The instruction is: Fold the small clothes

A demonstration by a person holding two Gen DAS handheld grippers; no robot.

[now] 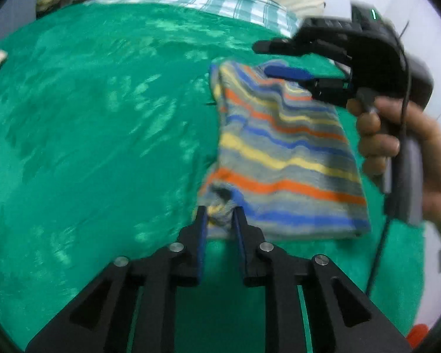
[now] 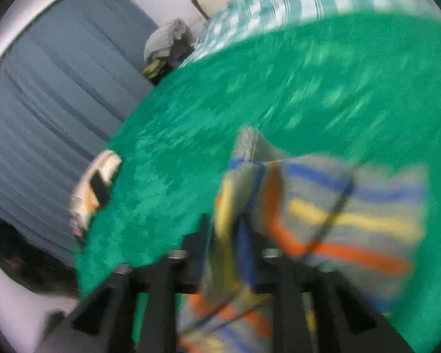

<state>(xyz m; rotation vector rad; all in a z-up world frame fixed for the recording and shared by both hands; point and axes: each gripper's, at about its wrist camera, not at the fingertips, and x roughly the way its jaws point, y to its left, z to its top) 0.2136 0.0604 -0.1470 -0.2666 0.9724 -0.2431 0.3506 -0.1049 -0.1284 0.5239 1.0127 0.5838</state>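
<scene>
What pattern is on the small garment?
Grey with orange, yellow and blue stripes; clearest in the left wrist view.

striped garment [image 1: 282, 153], folded, on green blanket [image 1: 103, 117]

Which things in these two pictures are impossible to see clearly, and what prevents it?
- Right wrist view: motion blur smears the striped garment; whether the right hand-held gripper presses it is unclear.
- Left wrist view: the garment's underside is hidden where it lies on the green blanket.
- Left wrist view: the red object is cut off by the edge.
- Right wrist view: the pale item is too blurred to name.
</scene>
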